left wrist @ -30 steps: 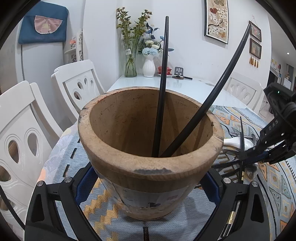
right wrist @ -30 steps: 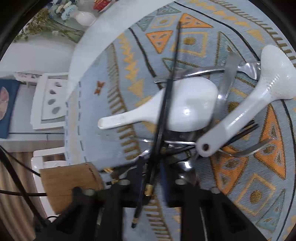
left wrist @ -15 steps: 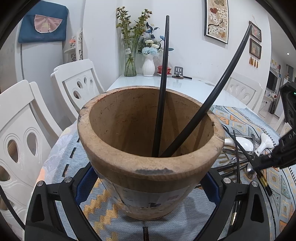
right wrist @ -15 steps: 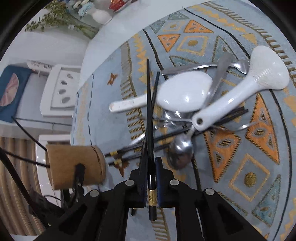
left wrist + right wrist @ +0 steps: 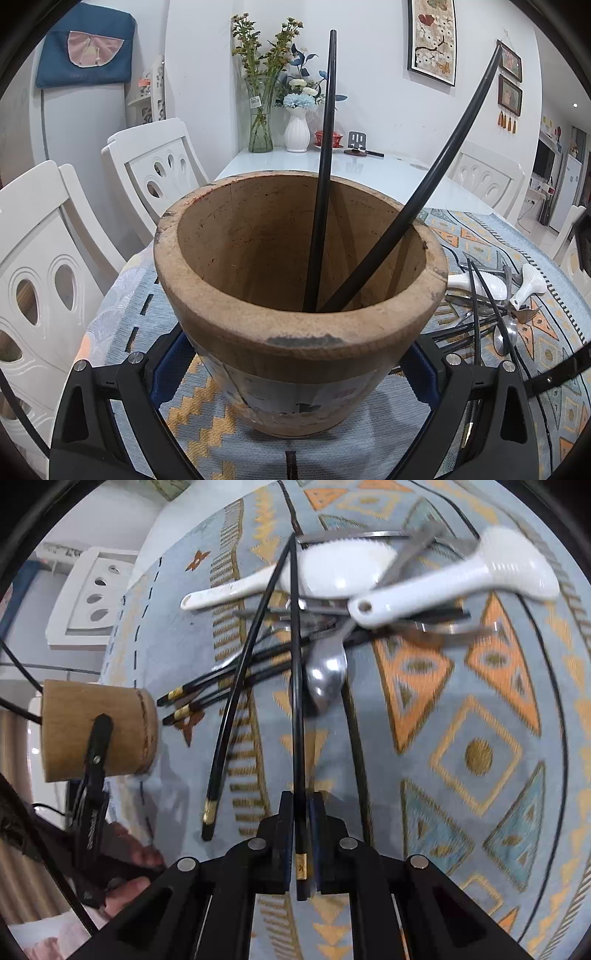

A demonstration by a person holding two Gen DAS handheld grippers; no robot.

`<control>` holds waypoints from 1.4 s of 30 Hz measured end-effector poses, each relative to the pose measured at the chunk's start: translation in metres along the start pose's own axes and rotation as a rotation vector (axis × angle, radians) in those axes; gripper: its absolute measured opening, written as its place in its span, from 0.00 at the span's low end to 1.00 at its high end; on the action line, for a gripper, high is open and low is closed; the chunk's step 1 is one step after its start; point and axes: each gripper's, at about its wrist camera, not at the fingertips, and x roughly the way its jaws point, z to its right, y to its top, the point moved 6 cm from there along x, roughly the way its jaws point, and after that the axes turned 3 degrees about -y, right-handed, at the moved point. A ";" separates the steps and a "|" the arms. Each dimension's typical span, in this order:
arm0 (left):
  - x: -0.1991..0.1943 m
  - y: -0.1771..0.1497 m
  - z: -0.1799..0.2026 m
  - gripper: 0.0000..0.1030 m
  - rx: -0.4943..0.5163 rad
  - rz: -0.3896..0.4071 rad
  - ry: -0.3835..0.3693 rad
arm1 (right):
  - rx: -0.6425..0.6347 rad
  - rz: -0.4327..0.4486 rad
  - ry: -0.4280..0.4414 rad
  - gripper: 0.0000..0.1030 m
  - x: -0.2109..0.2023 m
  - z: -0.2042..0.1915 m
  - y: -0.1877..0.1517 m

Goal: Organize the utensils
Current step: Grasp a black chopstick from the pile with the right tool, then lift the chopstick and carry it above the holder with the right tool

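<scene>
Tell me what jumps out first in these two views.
In the left wrist view, the wooden holder fills the frame, clasped by the left gripper, with two black chopsticks standing in it. In the right wrist view, the right gripper is shut on a single black chopstick above the patterned cloth. Beyond it lies a tangled pile of white ladles, metal spoons and more chopsticks.

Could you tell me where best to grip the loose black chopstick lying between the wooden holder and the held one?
Grip the loose black chopstick near its gold-banded butt end, coming from above with jaws across the shaft. That end lies alone on the cloth; its tip runs into the pile.
</scene>
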 end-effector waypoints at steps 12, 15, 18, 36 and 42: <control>-0.001 0.001 0.002 0.94 0.004 0.001 0.005 | 0.048 0.077 -0.019 0.07 0.004 0.001 0.049; -0.001 0.001 0.002 0.94 0.004 0.002 0.005 | 0.061 0.091 -0.002 0.06 -0.001 0.009 0.047; -0.001 0.001 0.003 0.94 0.005 0.001 0.006 | 0.041 0.099 -0.001 0.06 -0.004 0.004 0.041; -0.002 0.001 0.004 0.94 0.011 0.008 0.015 | -0.166 0.173 0.165 0.06 -0.020 -0.068 0.021; -0.003 0.002 0.003 0.94 0.009 0.012 0.013 | -0.266 0.303 0.150 0.06 -0.049 -0.100 0.021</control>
